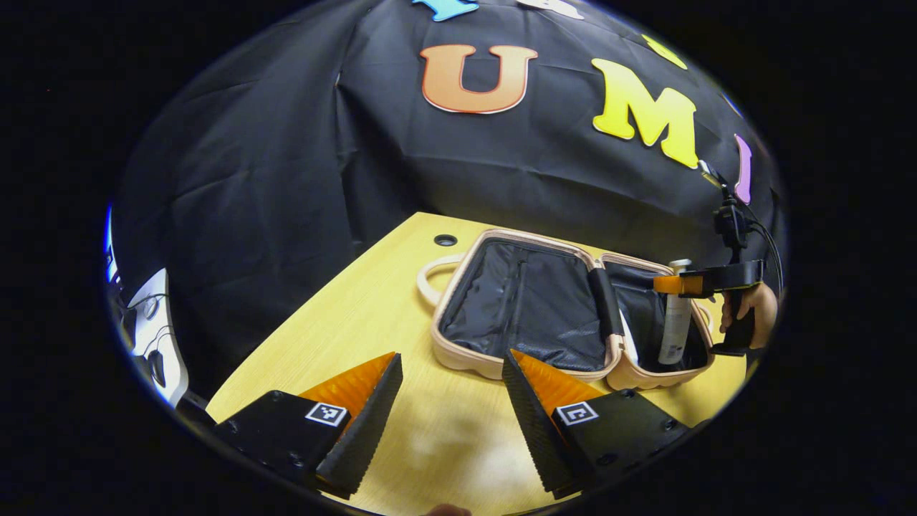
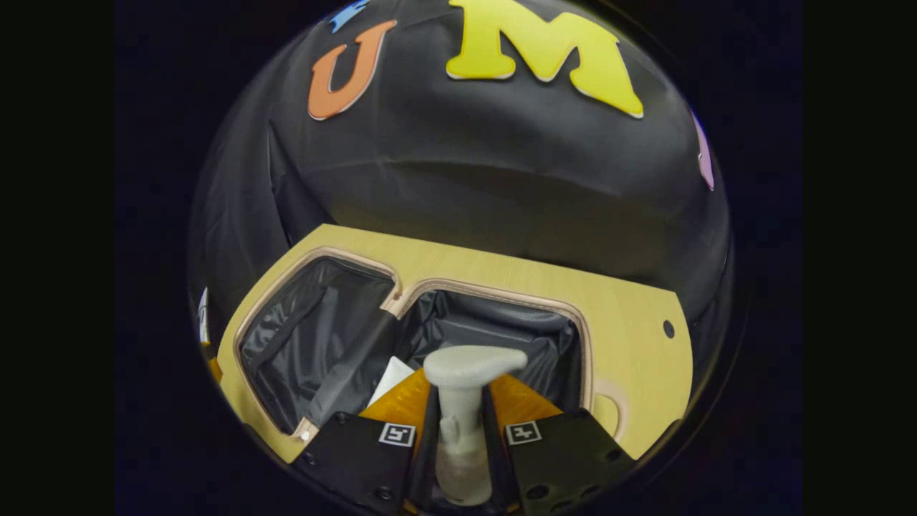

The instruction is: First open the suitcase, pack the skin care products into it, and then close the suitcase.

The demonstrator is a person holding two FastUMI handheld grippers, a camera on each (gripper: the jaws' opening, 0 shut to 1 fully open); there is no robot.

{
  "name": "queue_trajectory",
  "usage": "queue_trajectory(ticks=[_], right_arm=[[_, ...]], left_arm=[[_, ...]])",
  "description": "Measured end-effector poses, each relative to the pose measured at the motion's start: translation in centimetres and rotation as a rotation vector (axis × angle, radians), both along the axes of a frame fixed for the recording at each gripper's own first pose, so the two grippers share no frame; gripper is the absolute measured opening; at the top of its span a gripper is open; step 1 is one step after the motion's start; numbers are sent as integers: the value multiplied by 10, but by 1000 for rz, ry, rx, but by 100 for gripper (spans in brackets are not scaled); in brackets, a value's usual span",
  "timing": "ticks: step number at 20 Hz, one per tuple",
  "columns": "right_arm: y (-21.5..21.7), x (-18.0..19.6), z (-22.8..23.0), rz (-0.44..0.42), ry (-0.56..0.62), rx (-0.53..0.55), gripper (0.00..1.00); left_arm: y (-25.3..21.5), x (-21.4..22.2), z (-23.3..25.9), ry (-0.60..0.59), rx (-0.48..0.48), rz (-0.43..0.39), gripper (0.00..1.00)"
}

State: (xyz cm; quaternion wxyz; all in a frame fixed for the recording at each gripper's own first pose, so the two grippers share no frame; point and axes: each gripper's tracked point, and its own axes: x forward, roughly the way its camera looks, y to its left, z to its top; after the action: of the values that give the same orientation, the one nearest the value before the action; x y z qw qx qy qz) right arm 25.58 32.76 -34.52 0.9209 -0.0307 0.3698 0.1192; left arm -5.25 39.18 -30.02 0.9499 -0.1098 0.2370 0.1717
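Item: suitcase (image 1: 530, 308), open flat on the worktop (image 1: 372, 315), both dark-lined halves facing up, handle toward the booth wall.

Item: pump bottle (image 2: 462, 423), a skin care product, upright, pinched at its neck between the fingers of our right gripper (image 2: 458, 430). In the left gripper view we see it hanging over the suitcase's right half, its base down inside the rim. A white item (image 2: 390, 380) lies in that half already, just beside the bottle; what it is we cannot tell.

Item: left gripper (image 1: 451, 401), fingers spread, empty, low over the worktop near the suitcase's front edge.

Step in hand, as we judge it: setting the bottle in. We would lower it until the base meets the lining, tip it to lie flat so the lid can shut, then release. We would keep clear of the rim and the white item.
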Motion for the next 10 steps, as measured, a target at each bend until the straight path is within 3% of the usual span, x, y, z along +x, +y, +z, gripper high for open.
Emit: queue_trajectory(ticks=[3, 5, 7, 10], right_arm=[[-3, -2, -32, -94, 157, 36, 29], [-9, 3, -38, -119, 148, 36, 29], [-10, 4, -38, -129, 137, 40, 9], [-11, 1, -31, -123, 140, 39, 11]], left_arm=[[16, -6, -6, 0, -15, 39, 90], [24, -8, -9, 1, -26, 63, 90], [36, -6, -10, -4, -34, 74, 90], [53, 5, -10, -2, -23, 93, 90]])
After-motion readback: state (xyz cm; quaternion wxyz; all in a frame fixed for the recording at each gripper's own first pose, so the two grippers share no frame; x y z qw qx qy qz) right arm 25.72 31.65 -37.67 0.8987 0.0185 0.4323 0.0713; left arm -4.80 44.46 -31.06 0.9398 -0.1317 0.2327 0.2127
